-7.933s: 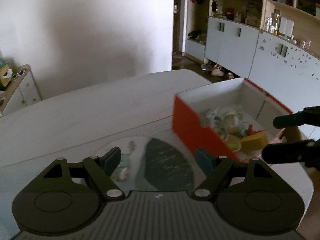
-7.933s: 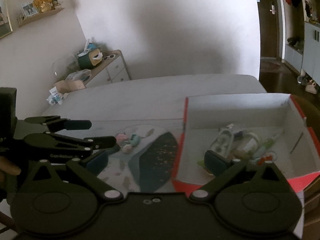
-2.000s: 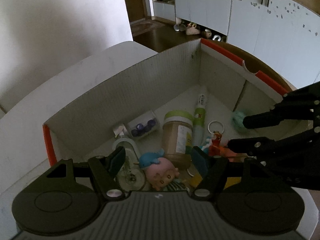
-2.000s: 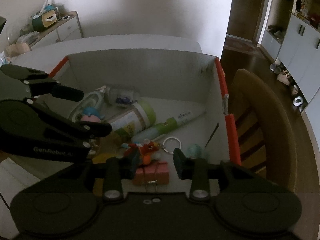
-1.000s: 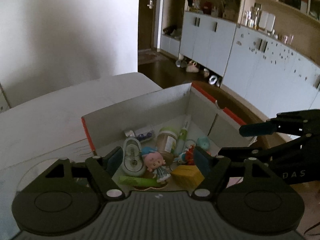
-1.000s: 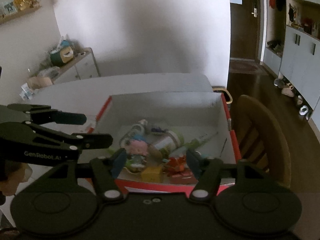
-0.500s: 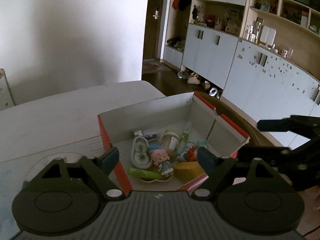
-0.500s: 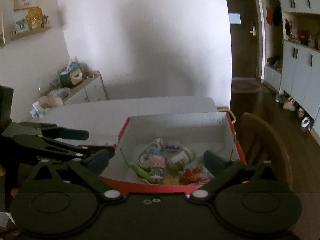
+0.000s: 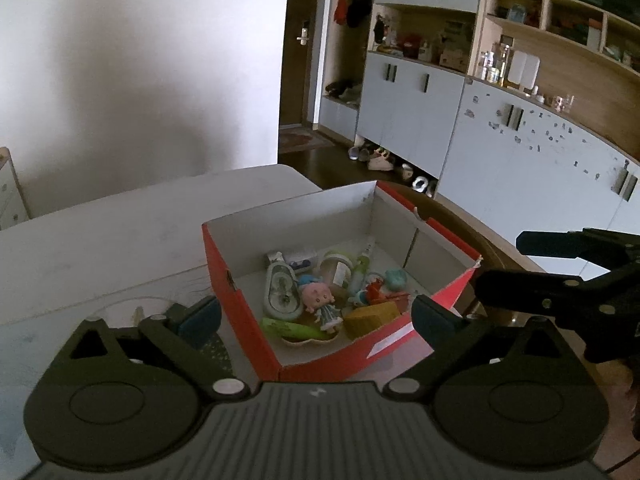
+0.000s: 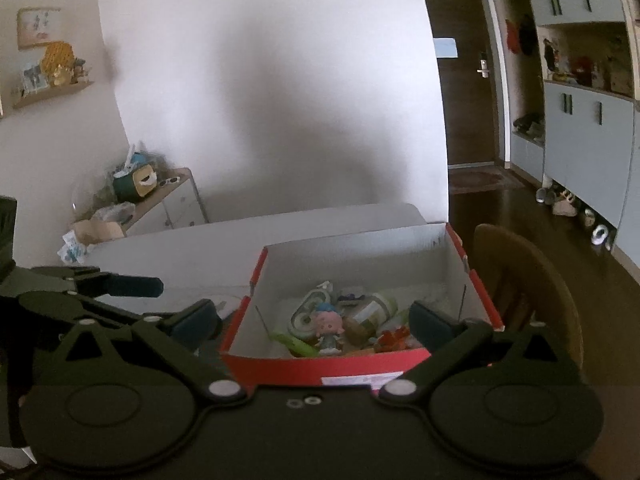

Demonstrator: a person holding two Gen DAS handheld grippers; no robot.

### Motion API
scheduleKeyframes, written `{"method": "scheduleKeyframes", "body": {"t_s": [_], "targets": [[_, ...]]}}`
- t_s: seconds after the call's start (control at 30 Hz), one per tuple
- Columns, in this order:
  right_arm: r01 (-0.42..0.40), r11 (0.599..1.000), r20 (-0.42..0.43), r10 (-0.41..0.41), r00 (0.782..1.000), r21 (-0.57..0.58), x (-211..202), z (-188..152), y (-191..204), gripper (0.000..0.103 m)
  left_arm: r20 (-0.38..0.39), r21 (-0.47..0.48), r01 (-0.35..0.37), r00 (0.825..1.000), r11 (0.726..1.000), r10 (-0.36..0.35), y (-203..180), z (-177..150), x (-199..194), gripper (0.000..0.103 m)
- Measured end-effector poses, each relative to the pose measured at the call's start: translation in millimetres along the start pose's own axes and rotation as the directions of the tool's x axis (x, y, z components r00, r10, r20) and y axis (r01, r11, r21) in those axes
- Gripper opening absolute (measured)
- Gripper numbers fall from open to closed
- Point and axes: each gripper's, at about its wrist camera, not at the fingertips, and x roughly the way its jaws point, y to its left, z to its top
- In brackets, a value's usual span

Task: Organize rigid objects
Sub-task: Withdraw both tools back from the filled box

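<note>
A red cardboard box (image 9: 236, 300) with a white inside stands on the white table (image 9: 120, 232). In it lie a pink-haired doll (image 9: 320, 300), a white oval case (image 9: 282, 294), a jar with a green lid (image 9: 336, 268), a yellow block (image 9: 372, 318) and a red toy (image 9: 374, 290). The box (image 10: 320, 368) and doll (image 10: 330, 326) also show in the right wrist view. My left gripper (image 9: 316, 316) is open and empty, held above the box's near side. My right gripper (image 10: 314, 322) is open and empty, also raised before the box.
A wooden chair (image 10: 528, 280) stands right of the box. A patterned mat (image 9: 208, 354) lies on the table left of the box. Grey cabinets (image 9: 520, 152) line the right wall. A low sideboard (image 10: 168, 204) with clutter stands at the back left.
Both grippers have pulled up and back from the box and opened wider. The doll and red toy that they carried now lie in the box.
</note>
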Motion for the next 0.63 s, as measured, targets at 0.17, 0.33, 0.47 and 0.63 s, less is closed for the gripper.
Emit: {"method": "scheduleKeyframes", "body": {"t_s": [0.17, 0.33, 0.47, 0.63], "targets": [[0.011, 0.999, 0.006, -0.011, 1.000, 0.032, -6, -4, 3, 0.103, 0.009, -0.012, 0.039, 0.999, 0.999, -0.039, 2, -2, -9, 0.102], [0.017, 0.999, 0.006, -0.017, 1.000, 0.047, -10, -8, 7, 0.103, 0.028, 0.000, 0.050, 0.998, 0.999, -0.050, 3, -4, -16, 0.102], [0.020, 0.997, 0.004, -0.020, 1.000, 0.069, -10, -9, 8, 0.103, 0.040, 0.018, 0.042, 0.998, 0.999, -0.043, 2, -5, -20, 0.102], [0.026, 0.997, 0.003, -0.026, 1.000, 0.076, -10, -12, 10, 0.103, 0.034, 0.023, 0.039, 0.999, 0.999, -0.040, 4, -5, -19, 0.102]]}}
